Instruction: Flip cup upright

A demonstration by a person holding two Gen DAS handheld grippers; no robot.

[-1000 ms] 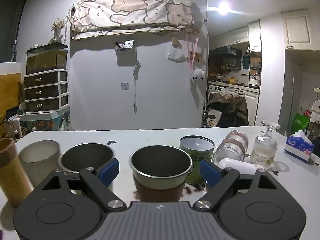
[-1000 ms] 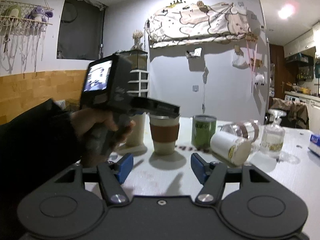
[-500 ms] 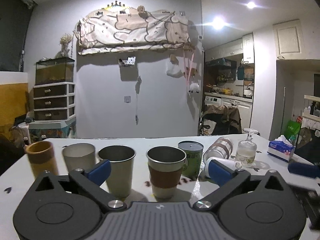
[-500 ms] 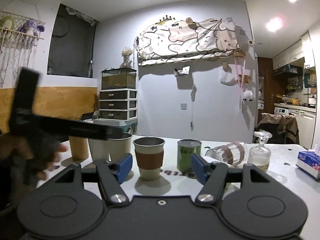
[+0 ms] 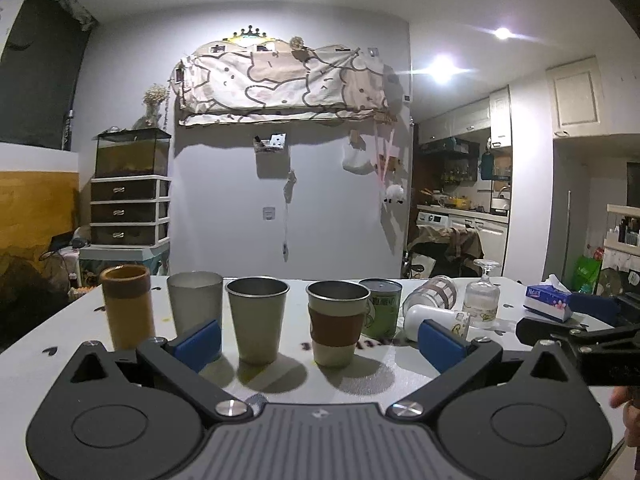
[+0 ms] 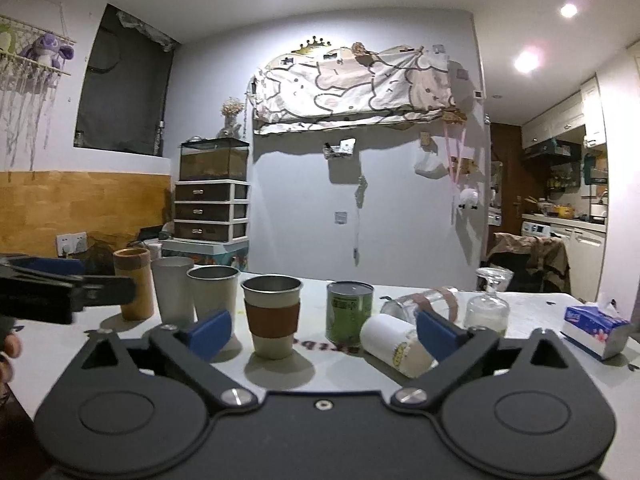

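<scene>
A row of upright cups stands on the white table: a tan cup [image 5: 127, 311], a frosted cup [image 5: 194, 305], a steel cup [image 5: 257, 318] and a steel cup with a brown sleeve [image 5: 337, 321]. A green cup [image 6: 349, 311] stands upside down. A white cup [image 6: 394, 345] and a clear banded glass [image 6: 436, 300] lie on their sides. A wine glass [image 6: 487, 307] stands inverted. My left gripper [image 5: 320, 344] is open and empty, held back from the row. My right gripper [image 6: 323, 330] is open and empty, in front of the sleeved cup and the white cup.
A tissue box [image 6: 596, 330] sits at the table's right side. The other gripper shows at the right edge of the left wrist view [image 5: 580, 330] and at the left edge of the right wrist view [image 6: 60, 292]. A drawer unit [image 6: 212, 212] stands behind.
Both grippers have pulled back from the cups and apart. The left one was close around the sleeved cup; now the whole row is in view.
</scene>
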